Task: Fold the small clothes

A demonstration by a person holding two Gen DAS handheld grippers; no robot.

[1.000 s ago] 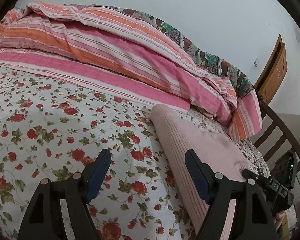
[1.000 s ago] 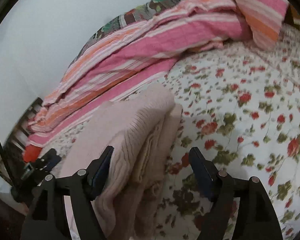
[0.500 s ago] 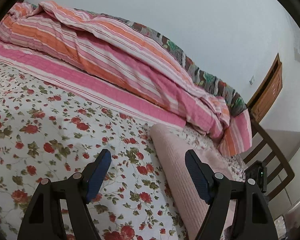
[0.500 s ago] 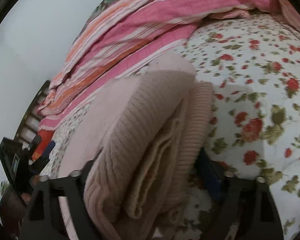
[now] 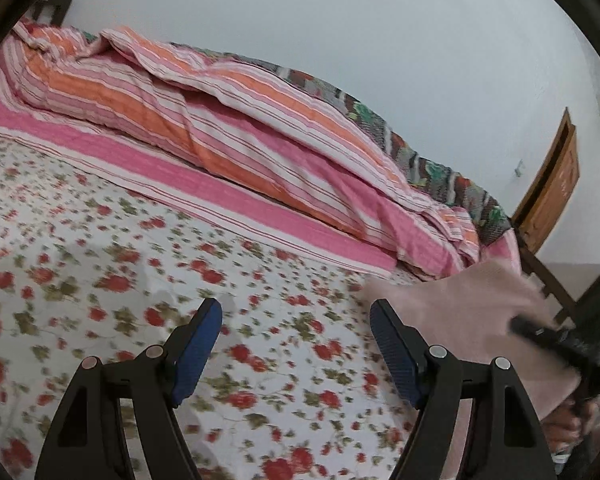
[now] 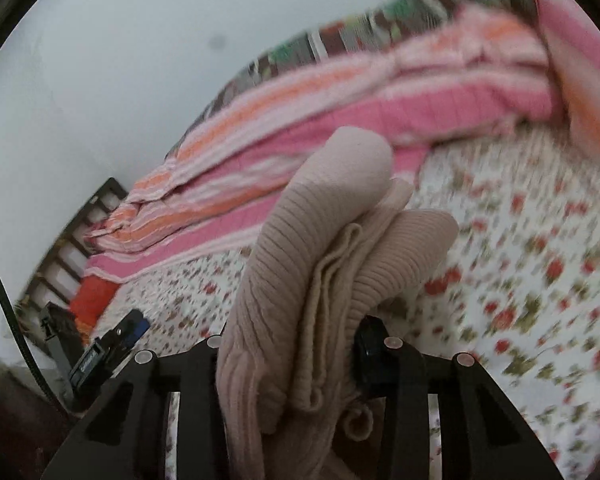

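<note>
The right gripper (image 6: 292, 344) has just been closing and now clamps the sweater (image 6: 324, 248). The left gripper (image 5: 296, 336) gapes, empty.

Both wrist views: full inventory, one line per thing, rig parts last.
folded knit garment: 1, pale pink ribbed, bunched between the right gripper's jaws, lifted off the sheet
floral bedsheet: 1, white with red flowers, covers the bed
striped quilt: 1, pink and orange, heaped along the wall side
patterned blanket: 1, green and brown, behind the quilt
wooden door: 1, brown, far right
left gripper: 1, black with blue pads, jaws open, empty, over the sheet
right gripper: 1, black, jaws just closed on the garment
</note>
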